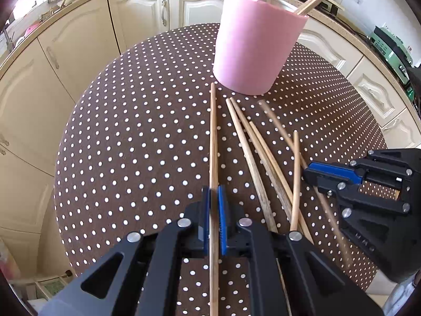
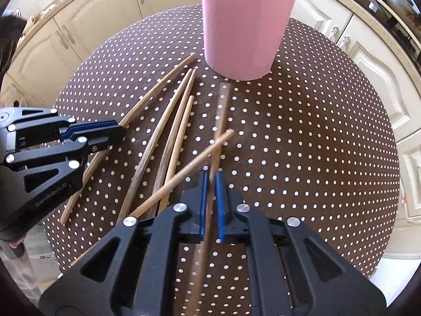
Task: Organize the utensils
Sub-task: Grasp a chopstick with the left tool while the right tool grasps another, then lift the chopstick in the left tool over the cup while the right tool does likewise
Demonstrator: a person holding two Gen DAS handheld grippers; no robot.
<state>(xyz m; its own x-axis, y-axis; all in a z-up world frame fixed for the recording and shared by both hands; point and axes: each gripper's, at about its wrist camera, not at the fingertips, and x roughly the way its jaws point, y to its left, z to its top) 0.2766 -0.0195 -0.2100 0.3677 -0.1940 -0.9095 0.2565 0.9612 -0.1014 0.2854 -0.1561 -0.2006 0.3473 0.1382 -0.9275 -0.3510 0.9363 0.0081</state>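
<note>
A pink cup (image 1: 252,44) (image 2: 247,23) stands at the far side of the round dotted table (image 1: 131,144) (image 2: 302,144), with several chopsticks upright in it. My left gripper (image 1: 213,193) (image 2: 121,131) is shut on one wooden chopstick (image 1: 213,131) (image 2: 158,87) whose tip points toward the cup's base. My right gripper (image 2: 210,179) (image 1: 307,173) is shut on another chopstick (image 2: 222,110), which is motion-blurred and also points at the cup. Several loose chopsticks (image 1: 252,158) (image 2: 171,137) lie on the cloth between the two grippers, one of them slanting across the others (image 2: 184,173).
Cream kitchen cabinets (image 1: 79,39) (image 2: 368,60) and a countertop curve around the table's far side. A green appliance (image 1: 389,50) sits on the counter at the right. The tablecloth left of the held chopstick and right of the cup is bare.
</note>
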